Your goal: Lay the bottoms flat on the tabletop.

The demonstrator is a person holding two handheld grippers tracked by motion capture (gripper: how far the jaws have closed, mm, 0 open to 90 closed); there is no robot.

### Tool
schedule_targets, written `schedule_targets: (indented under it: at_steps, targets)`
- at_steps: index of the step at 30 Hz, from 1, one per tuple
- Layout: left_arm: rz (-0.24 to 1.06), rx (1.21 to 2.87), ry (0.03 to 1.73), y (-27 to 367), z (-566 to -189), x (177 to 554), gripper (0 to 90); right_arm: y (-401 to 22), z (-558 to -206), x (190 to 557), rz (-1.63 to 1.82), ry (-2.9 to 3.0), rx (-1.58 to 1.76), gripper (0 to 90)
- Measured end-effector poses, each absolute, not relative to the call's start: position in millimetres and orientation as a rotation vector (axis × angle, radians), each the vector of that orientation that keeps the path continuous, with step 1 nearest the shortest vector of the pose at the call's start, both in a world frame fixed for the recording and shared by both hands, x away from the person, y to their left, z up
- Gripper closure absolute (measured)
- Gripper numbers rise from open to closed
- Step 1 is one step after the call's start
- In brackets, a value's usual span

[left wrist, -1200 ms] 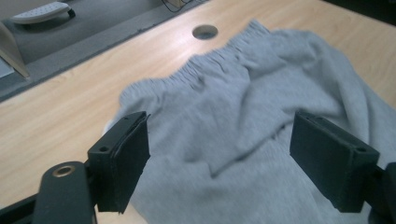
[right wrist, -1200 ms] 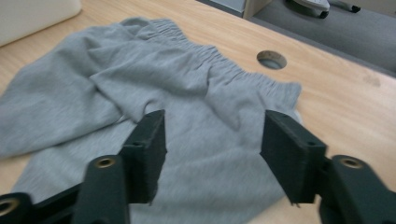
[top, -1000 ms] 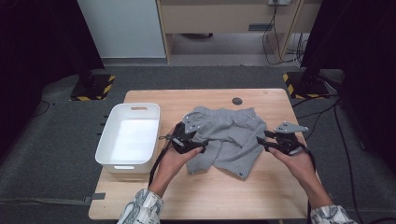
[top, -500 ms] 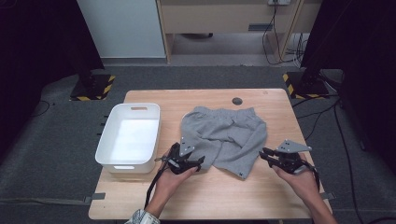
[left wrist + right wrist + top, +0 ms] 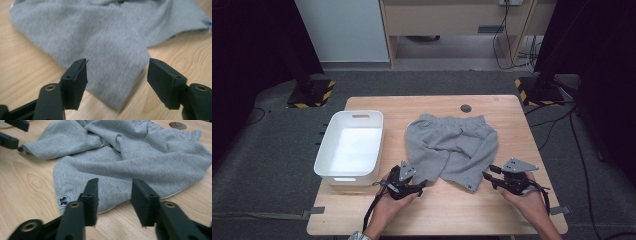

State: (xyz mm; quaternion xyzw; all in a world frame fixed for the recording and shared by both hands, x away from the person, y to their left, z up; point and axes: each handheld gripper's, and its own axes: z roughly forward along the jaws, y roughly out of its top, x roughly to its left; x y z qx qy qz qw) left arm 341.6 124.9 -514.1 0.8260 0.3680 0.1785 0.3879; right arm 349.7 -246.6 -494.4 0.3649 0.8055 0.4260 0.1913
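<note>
Grey shorts (image 5: 452, 145) lie spread on the wooden table (image 5: 512, 115), waistband at the far side, legs toward me. In the left gripper view my left gripper (image 5: 117, 62) is open. Its jaws have just been closing a little, with a leg corner of the shorts (image 5: 112, 50) lying between them untouched. My right gripper (image 5: 115, 182) is open too, its jaws having just been opening. The other leg's hem (image 5: 105, 202) with a small label (image 5: 63, 200) lies at its tips. In the high view the left gripper (image 5: 421, 185) and right gripper (image 5: 488, 178) flank the legs.
A white plastic bin (image 5: 352, 145) stands on the table's left half, close to my left hand. A dark round disc (image 5: 466, 108) sits in the table near the far edge. Bare wood runs along the near edge (image 5: 452, 215). Cables and stands are on the floor beyond.
Both hands have drawn back toward the near edge and lower. The shorts went from a bunched heap to spread with the legs pulled toward me. Both grippers now stand off the cloth.
</note>
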Motion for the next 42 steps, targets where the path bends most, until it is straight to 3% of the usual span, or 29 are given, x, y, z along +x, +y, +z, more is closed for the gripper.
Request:
schedule_targets:
  at_steps: [5,16,27,32,42]
  targets:
    - [0.429,2.118,0.955,127,-519,344,32.6,-242,-505,353,1.115,2.285,1.047,38.8]
    - [0.428,2.179,0.932,123,-525,352,49.8,-228,-517,361,1.048,2.355,1.076,39.8]
    - [0.442,2.199,0.896,117,-526,359,72.4,-227,-526,373,1.026,2.401,1.079,70.0]
    - [0.454,2.199,0.893,116,-526,359,76.1,-229,-527,378,1.012,2.411,1.084,85.3]
    - [0.449,2.193,0.906,117,-526,359,75.6,-218,-516,406,1.06,2.37,1.103,88.1]
